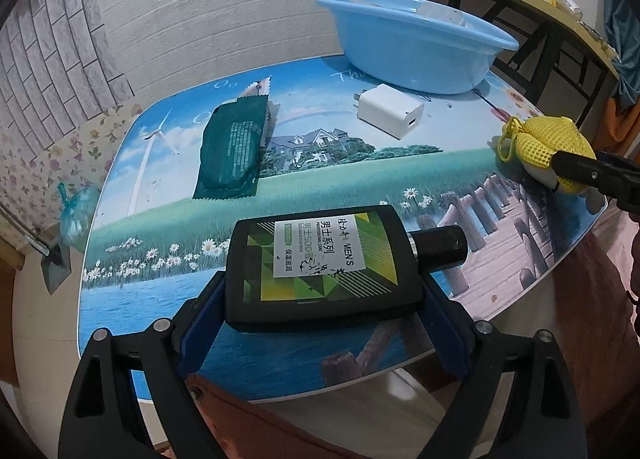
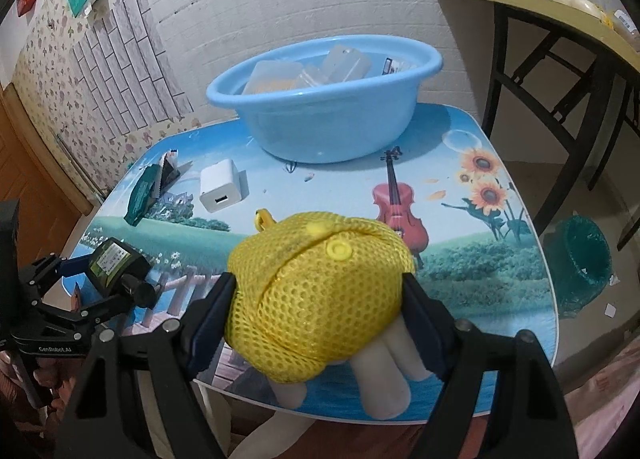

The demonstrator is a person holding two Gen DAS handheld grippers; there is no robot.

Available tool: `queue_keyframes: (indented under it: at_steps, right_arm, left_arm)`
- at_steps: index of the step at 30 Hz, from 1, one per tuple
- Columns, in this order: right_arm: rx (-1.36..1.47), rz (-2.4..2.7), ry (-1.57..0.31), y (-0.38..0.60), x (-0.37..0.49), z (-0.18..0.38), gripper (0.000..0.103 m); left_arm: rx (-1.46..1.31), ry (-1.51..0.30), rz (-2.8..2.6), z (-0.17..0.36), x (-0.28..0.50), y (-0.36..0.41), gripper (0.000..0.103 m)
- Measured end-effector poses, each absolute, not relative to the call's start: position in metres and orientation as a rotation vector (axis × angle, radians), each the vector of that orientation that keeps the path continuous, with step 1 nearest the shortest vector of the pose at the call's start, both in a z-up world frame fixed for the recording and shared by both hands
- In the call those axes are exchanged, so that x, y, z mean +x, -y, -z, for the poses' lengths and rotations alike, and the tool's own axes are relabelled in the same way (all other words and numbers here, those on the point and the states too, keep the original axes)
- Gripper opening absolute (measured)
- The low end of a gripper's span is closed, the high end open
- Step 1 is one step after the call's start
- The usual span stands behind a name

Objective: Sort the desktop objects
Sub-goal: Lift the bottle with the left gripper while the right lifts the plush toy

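My left gripper (image 1: 322, 295) is shut on a flat black lotion bottle (image 1: 320, 267) with a green and white label, held sideways above the near edge of the table (image 1: 340, 179), its cap pointing right. My right gripper (image 2: 320, 291) is shut on a yellow mesh pouch (image 2: 316, 295) with white rolls sticking out underneath. The pouch (image 1: 548, 147) shows at the right edge of the left wrist view, and the bottle (image 2: 116, 263) at the left of the right wrist view. A blue basin (image 2: 320, 107) with clear plastic boxes inside stands at the table's far side.
A white charger plug (image 1: 390, 111) lies in front of the basin (image 1: 412, 47). A dark green wet-wipe pack (image 1: 230, 147) lies on the left part of the table. A taller wooden table (image 2: 560, 11) with clutter stands at the right, and a green bin (image 2: 580, 263) on the floor.
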State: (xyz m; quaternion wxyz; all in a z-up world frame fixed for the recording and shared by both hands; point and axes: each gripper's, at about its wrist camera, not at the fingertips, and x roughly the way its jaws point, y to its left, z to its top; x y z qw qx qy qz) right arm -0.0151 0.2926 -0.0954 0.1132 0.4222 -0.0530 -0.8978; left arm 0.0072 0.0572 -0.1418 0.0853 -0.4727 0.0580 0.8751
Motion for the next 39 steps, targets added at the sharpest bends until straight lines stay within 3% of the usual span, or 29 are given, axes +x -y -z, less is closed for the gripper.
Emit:
queue_keyframes:
  at_steps: [18, 30, 36, 39]
  right_arm:
    - [1.240, 2.599, 0.084, -0.281, -0.016, 0.098, 0.085]
    - [1.258, 2.611, 0.031, -0.275, -0.019, 0.099, 0.091]
    - [1.271, 2.618, -0.004, -0.271, -0.019, 0.100, 0.092]
    - [1.274, 2.619, -0.013, -0.270, -0.019, 0.100, 0.092]
  left_arm:
    - [-1.430, -0.127, -2.569, 0.150, -0.002, -0.057, 0.091]
    - [-1.389, -0.129, -2.575, 0.153, -0.011, -0.058, 0.101]
    - [-1.366, -0.127, -2.583, 0.153, -0.011, -0.059, 0.101]
    - [-1.352, -0.121, -2.591, 0.151, -0.011, -0.058, 0.096]
